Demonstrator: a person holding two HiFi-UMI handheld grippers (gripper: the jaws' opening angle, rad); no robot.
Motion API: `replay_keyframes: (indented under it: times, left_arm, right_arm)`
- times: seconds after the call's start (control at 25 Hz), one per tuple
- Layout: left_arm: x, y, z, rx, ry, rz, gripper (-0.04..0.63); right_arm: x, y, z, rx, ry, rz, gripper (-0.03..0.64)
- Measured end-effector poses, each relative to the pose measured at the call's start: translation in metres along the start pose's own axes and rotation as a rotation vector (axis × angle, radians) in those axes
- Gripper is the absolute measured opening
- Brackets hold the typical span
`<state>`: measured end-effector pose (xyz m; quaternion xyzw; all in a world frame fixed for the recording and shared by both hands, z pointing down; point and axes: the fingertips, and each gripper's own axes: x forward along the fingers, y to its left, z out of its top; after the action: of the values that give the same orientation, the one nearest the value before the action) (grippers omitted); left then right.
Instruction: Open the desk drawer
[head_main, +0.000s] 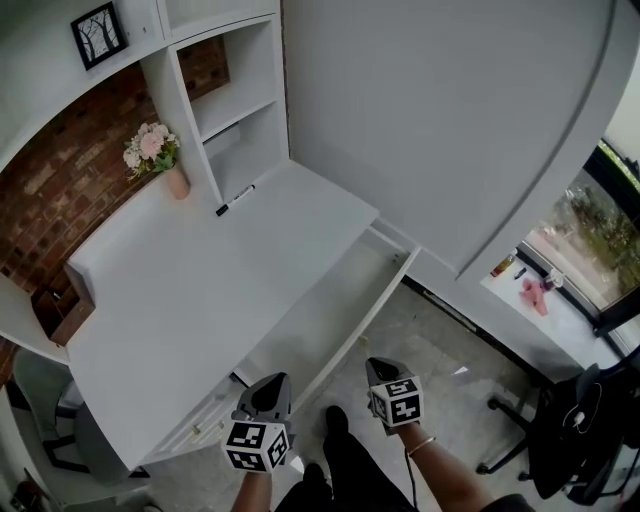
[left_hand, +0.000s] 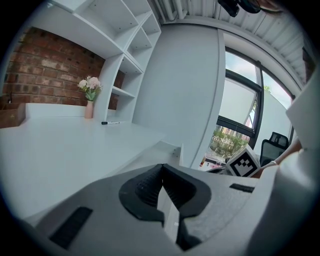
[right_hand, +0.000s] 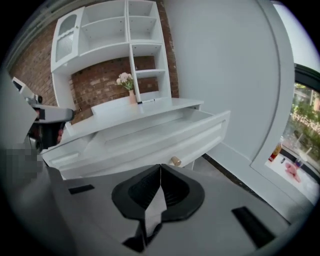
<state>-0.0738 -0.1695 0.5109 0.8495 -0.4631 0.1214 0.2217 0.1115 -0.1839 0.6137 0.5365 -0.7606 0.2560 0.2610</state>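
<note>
Hovering off the drawer (head_main: 330, 310), my left gripper (head_main: 272, 385) and right gripper (head_main: 382, 368) are both closed, empty. It looks fully out, so I judge the knob (right_hand: 175, 161) needs no grip.

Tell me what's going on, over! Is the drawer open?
Left gripper shut, empty. Right gripper shut, empty, clear of the knob. Drawer pulled out. Nothing seen in the way.

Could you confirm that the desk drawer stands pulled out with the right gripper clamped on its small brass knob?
Not quite. The drawer does stand pulled out, but the right gripper is shut on nothing: the right gripper view shows its jaws together, with the brass knob beyond the tips, not between them.
</note>
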Motion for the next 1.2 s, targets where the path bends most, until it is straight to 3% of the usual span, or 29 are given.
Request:
replay_keyframes:
  times: [0.44,0.88,1.2]
  left_arm:
    - [-0.043,-0.002,-0.003,0.030,-0.037,0.008,0.009]
    - [-0.065,-0.005,0.006,0.055,-0.075,0.018,0.009]
    - [-0.059,-0.006,0.014,0.051,-0.088,0.018,0.009]
  right_arm:
    - [-0.094,0.036,0.039,0.049,-0.258,0.025,0.005]
    - [-0.138,0.066,0.062,-0.018,-0.382,0.048,0.004]
    - [-0.143,0.067,0.078,-0.033,-0.417,0.066,0.003]
